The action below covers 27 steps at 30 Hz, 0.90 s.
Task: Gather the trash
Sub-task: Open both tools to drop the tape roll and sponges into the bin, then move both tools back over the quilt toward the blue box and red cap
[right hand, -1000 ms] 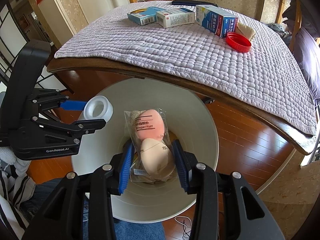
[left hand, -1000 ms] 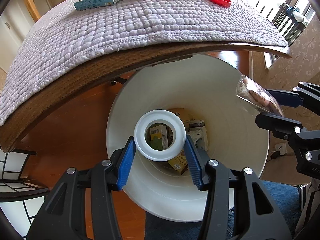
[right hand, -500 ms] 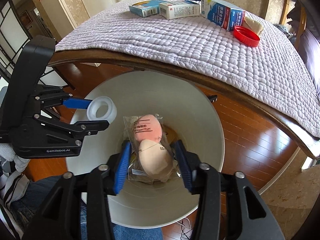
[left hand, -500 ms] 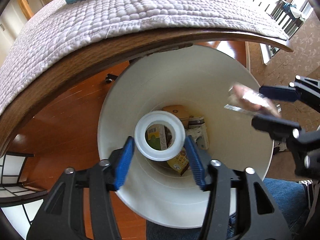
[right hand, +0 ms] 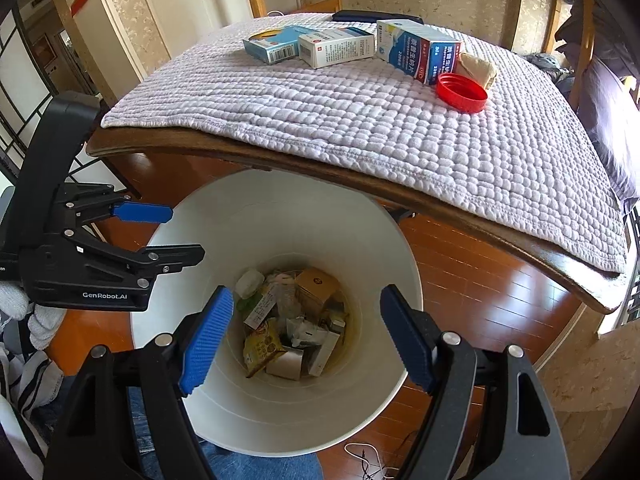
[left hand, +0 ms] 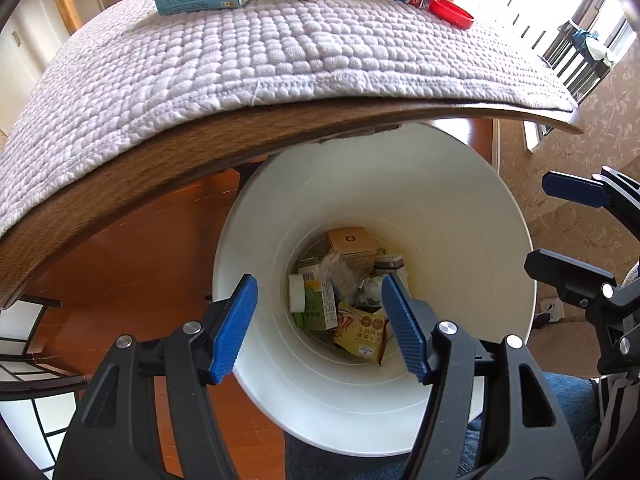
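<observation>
Three boxes [right hand: 338,46] — one red cap [right hand: 462,92]; one white bin [right hand: 208,412]

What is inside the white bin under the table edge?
The white bin holds a brown carton, a yellow packet, a white tape roll and other boxes. Anything underneath them is covered.

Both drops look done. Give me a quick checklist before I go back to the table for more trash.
1. Left tool empty, jaws opening: ok.
2. Right tool empty, jaws opening: ok.
3. Bin upright below the table edge, trash inside: ok.
4. Trash left on the quilt: three boxes, red cap, beige wad: not ok.
5. Tools apart from each other: ok.
6. Dark item at the far edge counts as trash: cannot tell.
</observation>
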### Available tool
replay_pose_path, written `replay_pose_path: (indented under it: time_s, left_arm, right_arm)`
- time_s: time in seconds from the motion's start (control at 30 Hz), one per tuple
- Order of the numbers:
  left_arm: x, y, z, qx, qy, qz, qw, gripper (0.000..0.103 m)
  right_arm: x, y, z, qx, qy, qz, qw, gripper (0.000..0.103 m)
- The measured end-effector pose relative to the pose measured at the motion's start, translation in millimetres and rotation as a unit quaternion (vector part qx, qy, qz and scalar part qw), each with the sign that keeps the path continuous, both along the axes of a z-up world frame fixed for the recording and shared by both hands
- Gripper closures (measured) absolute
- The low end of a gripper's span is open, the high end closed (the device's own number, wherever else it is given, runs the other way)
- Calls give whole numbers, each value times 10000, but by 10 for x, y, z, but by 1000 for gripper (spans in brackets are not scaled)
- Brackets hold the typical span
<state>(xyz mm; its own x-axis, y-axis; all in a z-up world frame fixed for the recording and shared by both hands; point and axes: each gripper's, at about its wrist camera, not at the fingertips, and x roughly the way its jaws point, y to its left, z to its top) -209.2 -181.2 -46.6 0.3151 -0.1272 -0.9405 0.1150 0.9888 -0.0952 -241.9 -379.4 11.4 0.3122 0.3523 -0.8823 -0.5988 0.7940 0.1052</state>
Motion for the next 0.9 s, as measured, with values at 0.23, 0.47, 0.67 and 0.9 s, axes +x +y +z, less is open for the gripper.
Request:
replay_pose_path:
  time_s: [0.23,0.47,0.67,0.9]
  left_arm:
    - [-18,-35,642,194,-844,40,9962,21]
    - [337,323,1125,226,-1833,422,9819,1]
    - [856,566,1097,179,-1730,453,9837,1]
    - [1432,679,954,276,-1411,-66,9896,1]
  right_arm:
    - [-23,-142,425,165,-554,-267,9980,22]
    - [343,-249,781,457,-1138,-711,9899,5]
    - [807,-145,718,276,-1269,-961,9869,5]
    - [1314,-102,480,66,-1135,-1239,9858,6]
